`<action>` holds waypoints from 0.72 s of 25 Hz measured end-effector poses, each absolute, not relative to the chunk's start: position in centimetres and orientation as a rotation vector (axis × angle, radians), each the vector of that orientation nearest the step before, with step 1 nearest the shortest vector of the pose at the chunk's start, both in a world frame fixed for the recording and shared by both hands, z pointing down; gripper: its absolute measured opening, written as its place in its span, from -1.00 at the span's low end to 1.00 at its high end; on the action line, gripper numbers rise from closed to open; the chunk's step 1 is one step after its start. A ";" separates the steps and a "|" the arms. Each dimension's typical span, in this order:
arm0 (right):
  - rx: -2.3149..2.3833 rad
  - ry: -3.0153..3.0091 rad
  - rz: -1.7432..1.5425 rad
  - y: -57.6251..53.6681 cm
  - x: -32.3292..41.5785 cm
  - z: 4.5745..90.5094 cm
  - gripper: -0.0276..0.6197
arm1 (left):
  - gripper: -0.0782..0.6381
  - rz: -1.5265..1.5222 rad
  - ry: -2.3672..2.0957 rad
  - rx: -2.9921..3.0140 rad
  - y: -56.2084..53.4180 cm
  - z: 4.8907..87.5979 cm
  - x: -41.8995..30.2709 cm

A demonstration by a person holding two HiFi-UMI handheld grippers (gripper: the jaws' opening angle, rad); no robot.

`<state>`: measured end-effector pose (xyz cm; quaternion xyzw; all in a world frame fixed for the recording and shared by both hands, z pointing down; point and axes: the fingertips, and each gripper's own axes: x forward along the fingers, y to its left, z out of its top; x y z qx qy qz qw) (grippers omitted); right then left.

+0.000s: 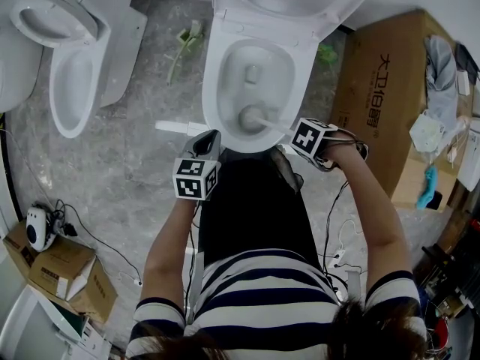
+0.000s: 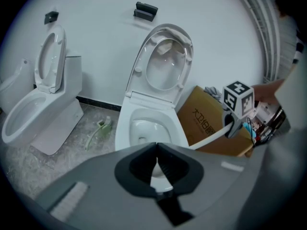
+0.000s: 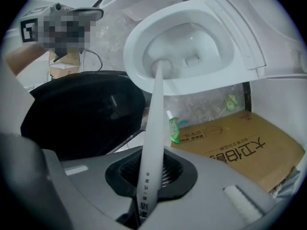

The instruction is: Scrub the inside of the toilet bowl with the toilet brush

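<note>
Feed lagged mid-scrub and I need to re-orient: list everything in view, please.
Toilet: one, white, centre, lid up.
Second toilet: one, white, left, lid up.
Toilet brush: one, white, head in the centre bowl.
Large cardboard box: one, brown, right of the toilet.
Small cardboard boxes: at least two, brown, lower left floor.
Green items: two, floor, one each side of the toilet.
Left tool: one, grey, shut, empty, before the bowl.
Right tool: one, grey, shut on the toilet brush.

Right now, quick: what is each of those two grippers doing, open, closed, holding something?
Left gripper: closed, empty.
Right gripper: closed on the toilet brush handle.
</note>
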<state>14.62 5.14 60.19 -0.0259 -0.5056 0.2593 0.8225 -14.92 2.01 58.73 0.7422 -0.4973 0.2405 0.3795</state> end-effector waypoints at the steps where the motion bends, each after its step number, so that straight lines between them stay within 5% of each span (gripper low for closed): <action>1: -0.061 -1.088 0.558 5.3 14.2 60.4 -0.82 | -0.78 0.614 -1.268 1.897 2.0 58.7 -14.9; 18: -0.002 -1.243 0.696 5.0 9.2 62.3 -0.82 | -0.78 0.634 -1.268 1.894 1.3 58.1 -14.6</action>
